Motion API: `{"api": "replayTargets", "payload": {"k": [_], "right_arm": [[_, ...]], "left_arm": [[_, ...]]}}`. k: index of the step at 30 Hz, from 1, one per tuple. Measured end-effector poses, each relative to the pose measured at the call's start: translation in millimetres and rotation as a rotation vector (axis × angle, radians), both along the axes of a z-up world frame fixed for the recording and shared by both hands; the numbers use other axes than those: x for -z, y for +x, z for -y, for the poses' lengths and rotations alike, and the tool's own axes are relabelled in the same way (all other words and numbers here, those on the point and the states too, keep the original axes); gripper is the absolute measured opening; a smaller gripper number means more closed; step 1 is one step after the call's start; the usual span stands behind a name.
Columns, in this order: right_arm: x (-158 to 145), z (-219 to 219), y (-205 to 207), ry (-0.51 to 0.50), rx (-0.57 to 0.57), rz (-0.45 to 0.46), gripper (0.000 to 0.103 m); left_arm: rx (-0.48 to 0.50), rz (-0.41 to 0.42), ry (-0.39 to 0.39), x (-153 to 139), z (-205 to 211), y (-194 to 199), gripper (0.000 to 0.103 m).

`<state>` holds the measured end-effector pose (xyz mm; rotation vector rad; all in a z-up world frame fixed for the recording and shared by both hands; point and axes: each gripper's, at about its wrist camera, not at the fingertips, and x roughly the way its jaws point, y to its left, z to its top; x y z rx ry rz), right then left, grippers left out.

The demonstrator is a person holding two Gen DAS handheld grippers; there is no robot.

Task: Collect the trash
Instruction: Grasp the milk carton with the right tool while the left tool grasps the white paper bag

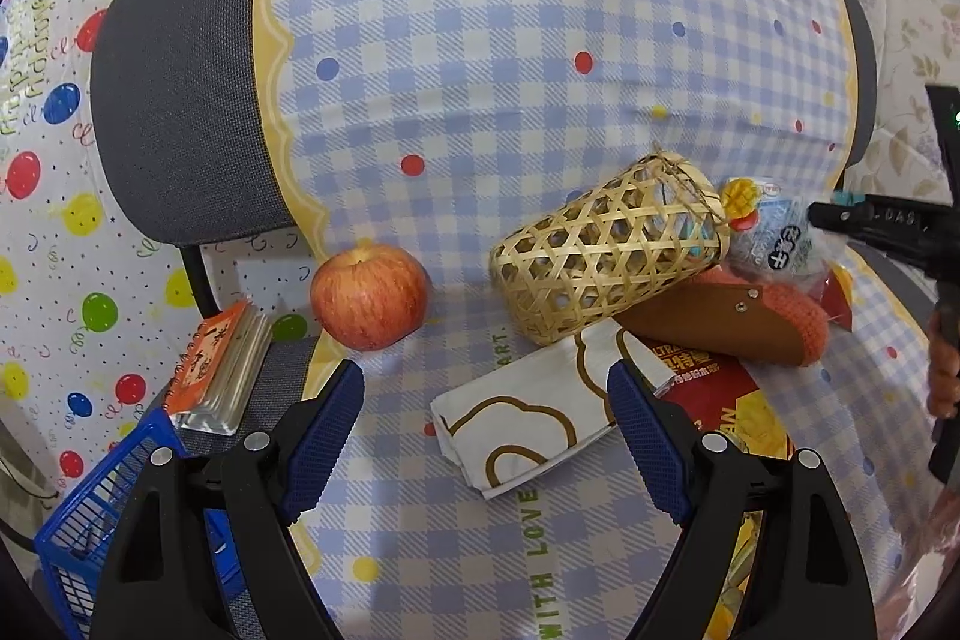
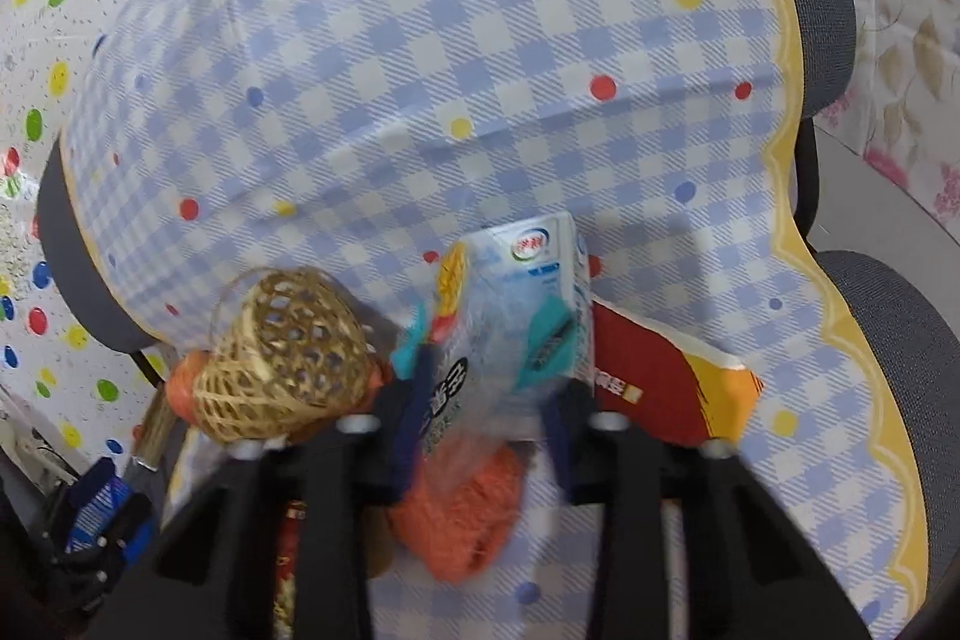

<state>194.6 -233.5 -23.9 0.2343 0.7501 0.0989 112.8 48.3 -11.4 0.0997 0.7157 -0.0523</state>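
My right gripper (image 2: 480, 346) is shut on a crumpled milk carton (image 2: 516, 292) and holds it over the checked cloth; the carton (image 1: 771, 235) also shows in the left wrist view with the right gripper (image 1: 840, 214) on it. My left gripper (image 1: 486, 400) is open and empty, low over a folded white napkin (image 1: 516, 430) with brown cloud outlines. A red and yellow wrapper (image 1: 726, 400) lies flat beside the napkin and also shows in the right wrist view (image 2: 666, 382).
A woven bamboo basket (image 1: 600, 262) lies on its side, next to an orange knitted slipper (image 1: 774, 322). An apple (image 1: 369, 298) sits at the cloth's edge. An orange notebook (image 1: 216, 370) and a blue plastic basket (image 1: 114, 514) are at lower left. Grey chair backs (image 1: 180, 100) border the cloth.
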Motion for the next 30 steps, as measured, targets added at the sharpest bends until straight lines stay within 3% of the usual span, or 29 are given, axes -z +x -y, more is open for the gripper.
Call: {"api": "replayTargets", "payload": {"k": [5, 10, 17, 24, 26, 28, 30], "right_arm": [[-38, -4, -40, -0.058, -0.001, 0.132, 0.002], [-62, -13, -93, -0.207, 0.010, 0.236, 0.002], [-57, -11, -121, -0.205, 0.000, 0.226, 0.002], [-55, -5, -121, -0.165, 0.002, 0.217, 0.002], [-53, -7, -117, -0.164, 0.000, 0.213, 0.002], [-52, -8, -116, -0.165, -0.006, 0.210, 0.002], [-51, -9, -115, -0.163, -0.011, 0.209, 0.002]], "left_arm": [[0.001, 0.010, -0.003, -6, -4, -7, 0.083], [0.028, -0.005, 0.028, 2, -3, -14, 0.083], [0.116, -0.072, 0.051, 33, 9, 0, 0.082], [0.189, -0.178, 0.008, 66, 10, 33, 0.079], [0.198, -0.193, -0.029, 67, 4, 39, 0.080], [0.212, -0.199, -0.019, 69, 3, 43, 0.080], [0.241, -0.211, -0.059, 70, -1, 44, 0.070]]}}
